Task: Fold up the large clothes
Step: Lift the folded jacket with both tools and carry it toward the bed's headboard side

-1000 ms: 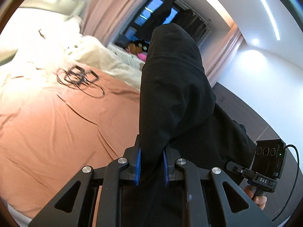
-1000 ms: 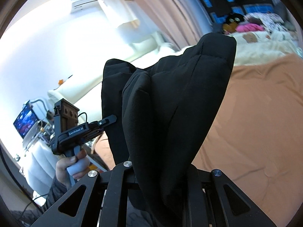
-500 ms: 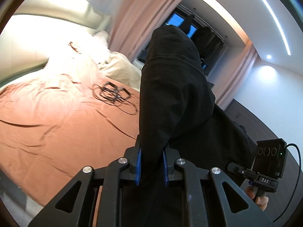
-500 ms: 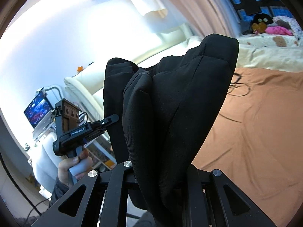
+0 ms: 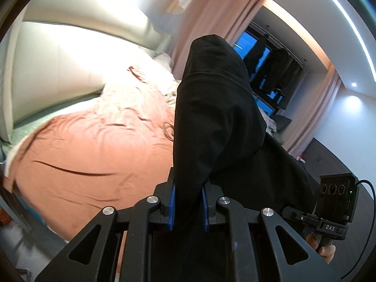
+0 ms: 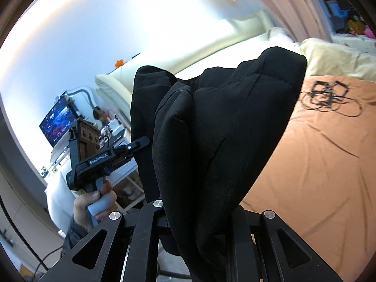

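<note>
Behind black garment (image 6: 211, 127), right gripper (image 6: 199, 213) fingers hidden; cloth clamped.

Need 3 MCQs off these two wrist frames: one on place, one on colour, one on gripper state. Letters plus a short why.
1. Where does the tangle of black cables lie?
A. on the orange bedspread
B. on the floor
C. on a desk

2. What colour is the held garment?
A. white
B. black
C. pink

3. How is the left gripper?
A. wide open, nothing in it
B. shut on the garment
C. lying on the bed

Answers: 1 A, the cables rest on the orange cover; 2 B, the cloth is black in both views; 3 B, its blue pads clamp the fabric.
</note>
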The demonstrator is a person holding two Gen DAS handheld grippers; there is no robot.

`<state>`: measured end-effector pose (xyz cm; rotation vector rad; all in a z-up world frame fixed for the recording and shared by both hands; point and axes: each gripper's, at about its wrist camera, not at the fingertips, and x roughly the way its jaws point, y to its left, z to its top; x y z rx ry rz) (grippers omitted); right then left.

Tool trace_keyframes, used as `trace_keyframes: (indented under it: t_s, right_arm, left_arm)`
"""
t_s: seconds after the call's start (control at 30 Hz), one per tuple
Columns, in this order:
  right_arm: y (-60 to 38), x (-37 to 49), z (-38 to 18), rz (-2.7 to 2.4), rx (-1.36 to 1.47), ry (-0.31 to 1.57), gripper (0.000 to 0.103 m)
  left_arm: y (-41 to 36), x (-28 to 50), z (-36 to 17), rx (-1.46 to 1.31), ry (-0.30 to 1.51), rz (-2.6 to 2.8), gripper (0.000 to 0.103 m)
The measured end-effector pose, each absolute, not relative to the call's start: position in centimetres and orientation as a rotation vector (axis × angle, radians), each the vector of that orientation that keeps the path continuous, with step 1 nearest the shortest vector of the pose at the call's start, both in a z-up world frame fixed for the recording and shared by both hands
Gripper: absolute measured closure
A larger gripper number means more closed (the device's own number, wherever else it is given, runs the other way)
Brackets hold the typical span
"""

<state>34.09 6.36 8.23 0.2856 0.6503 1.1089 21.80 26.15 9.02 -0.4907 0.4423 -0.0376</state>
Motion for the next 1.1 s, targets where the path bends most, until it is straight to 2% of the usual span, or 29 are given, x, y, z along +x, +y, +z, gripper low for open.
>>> trace_keyframes:
  t_s: [0.33,0.63,1.1]
  right_arm:
    - [18.8,34.9,7.6,1.211,0.292,0.686,0.088]
    - [27.3,36.9,4.2,1.304,0.381,0.763,0.088]
    - [32.1,46.6,-6.3,1.247,0.534,0.925,0.088]
  left_arm:
    - [35.6,20.2,8.1,-0.495,0.450,0.102,0.085]
    - [42.1,20.6,6.9,-0.459,0.507,0.219,0.085]
    - [47.8,34.6,-0.3,-0.438,0.704,0.250,0.086]
